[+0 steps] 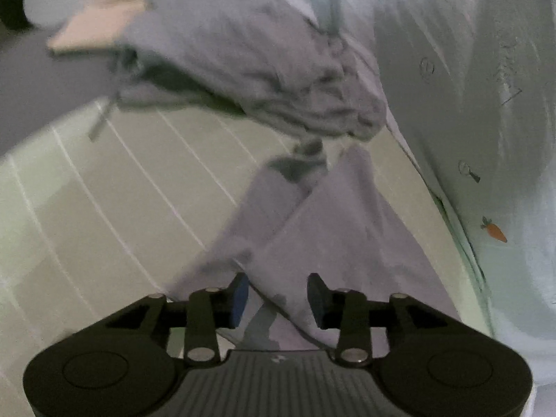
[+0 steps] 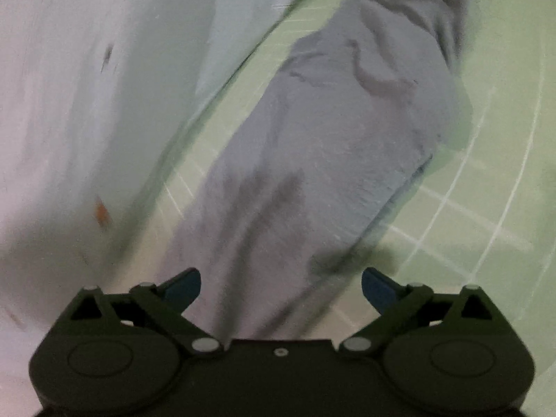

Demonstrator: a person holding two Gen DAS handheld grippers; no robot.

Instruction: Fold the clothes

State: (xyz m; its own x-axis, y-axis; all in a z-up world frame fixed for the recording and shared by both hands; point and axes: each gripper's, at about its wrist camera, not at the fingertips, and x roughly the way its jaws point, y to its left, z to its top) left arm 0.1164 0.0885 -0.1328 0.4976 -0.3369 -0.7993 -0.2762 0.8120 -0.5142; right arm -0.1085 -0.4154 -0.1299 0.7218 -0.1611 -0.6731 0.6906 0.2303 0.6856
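Observation:
A lavender-grey garment (image 1: 330,236) lies on a pale green mat with white grid lines (image 1: 121,191). In the left wrist view its far part is bunched in folds (image 1: 260,69), and two flat strips cross and run down to my left gripper (image 1: 278,299). That gripper's jaws stand partly apart just above the cloth, and the pads do not press on it. In the right wrist view the same garment (image 2: 330,139) stretches away in one long strip. My right gripper (image 2: 281,288) hangs over its near end with its jaws spread wide and nothing gripped.
A white sheet printed with small carrots (image 1: 469,104) borders the mat on the right of the left wrist view; the same sheet (image 2: 87,104) lies on the left of the right wrist view. A flat pinkish object (image 1: 97,24) lies beyond the bunched cloth. Bare mat (image 2: 486,173) shows right of the garment.

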